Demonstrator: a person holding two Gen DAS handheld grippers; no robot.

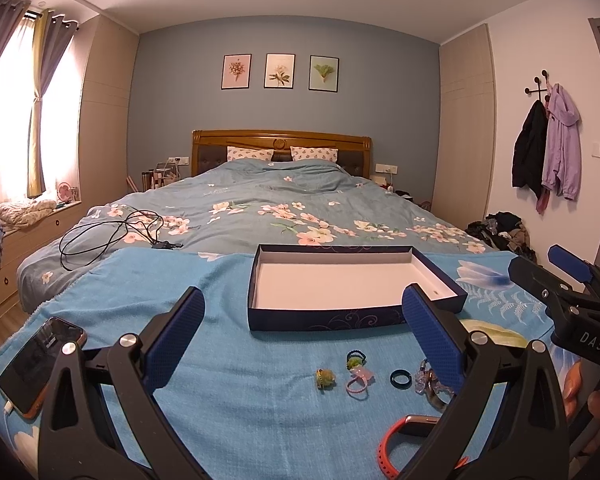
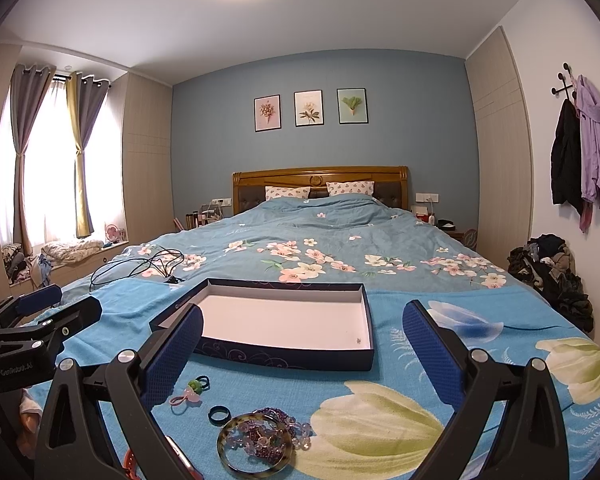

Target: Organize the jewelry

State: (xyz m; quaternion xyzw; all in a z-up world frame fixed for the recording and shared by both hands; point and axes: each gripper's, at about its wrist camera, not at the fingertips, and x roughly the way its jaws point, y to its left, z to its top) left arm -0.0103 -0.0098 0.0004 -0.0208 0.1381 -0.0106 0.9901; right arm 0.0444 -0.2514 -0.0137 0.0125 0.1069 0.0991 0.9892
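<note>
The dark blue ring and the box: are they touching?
Apart. The right wrist view shows bare blue blanket between the ring and the box.

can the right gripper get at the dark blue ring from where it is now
Probably yes: the right gripper is open, and the dark blue ring lies flat on the blanket below it, uncovered, though the bangle sits close beside it.

Black-framed left claw [image 1: 302, 336] and right claw [image 2: 302, 350], blue textured pads, silver round screws, white lettering
</note>
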